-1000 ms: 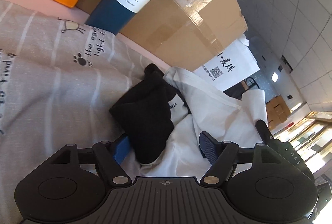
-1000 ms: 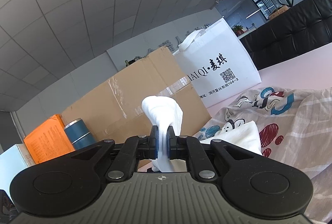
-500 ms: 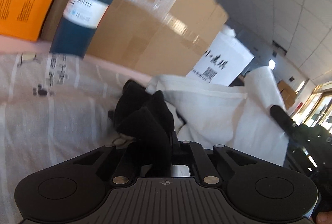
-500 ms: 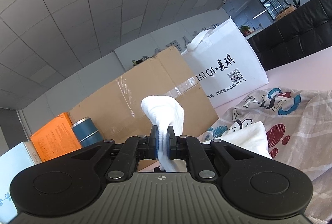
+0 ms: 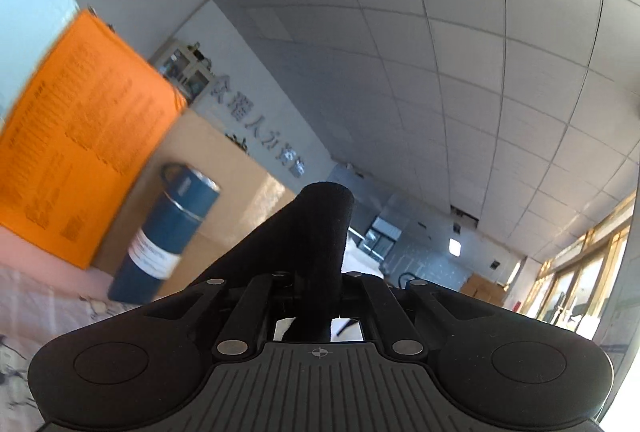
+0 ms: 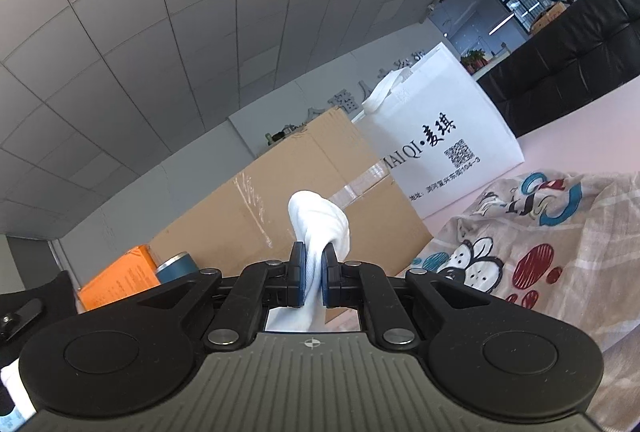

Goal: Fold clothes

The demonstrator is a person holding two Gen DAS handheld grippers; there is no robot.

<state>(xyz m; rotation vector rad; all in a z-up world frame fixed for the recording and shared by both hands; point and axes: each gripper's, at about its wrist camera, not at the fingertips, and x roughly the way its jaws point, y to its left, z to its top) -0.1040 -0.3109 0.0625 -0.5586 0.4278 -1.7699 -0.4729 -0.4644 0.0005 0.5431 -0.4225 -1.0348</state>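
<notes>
Both grippers have cloth in them right now, so this looks like the pick-up-and-lift part of the fold, not the folding itself.

The left gripper (image 5: pixel 316 282) is clamped tight on a black garment (image 5: pixel 312 232). The cloth bunches up over the jaws and hides the pads completely, and a dark flap drapes off to the left. That view is smeared with motion and tilted up at the ceiling, so I honestly can't tell how much of the garment hangs below or whether it's clear of the bedsheet (image 5: pixel 48 296). An orange box (image 5: pixel 76 148) and a blue bottle (image 5: pixel 170 232) stand behind it, against a cardboard box (image 5: pixel 224 172).

The right gripper (image 6: pixel 313 274) has its blue pads (image 6: pixel 298 274) pinched narrow on a white garment (image 6: pixel 320 224), which pokes up in a lump above the fingers and runs down between them. A patterned sheet (image 6: pixel 540 252) lies off to the right, with a white tote bag (image 6: pixel 440 128) behind it.

My guess is the next move needs the two hands to pull apart to separate the black piece from the white one, then lay one flat on the sheet. With both grips bunched like this, a proper corner hold will probably need a re-grab first.
</notes>
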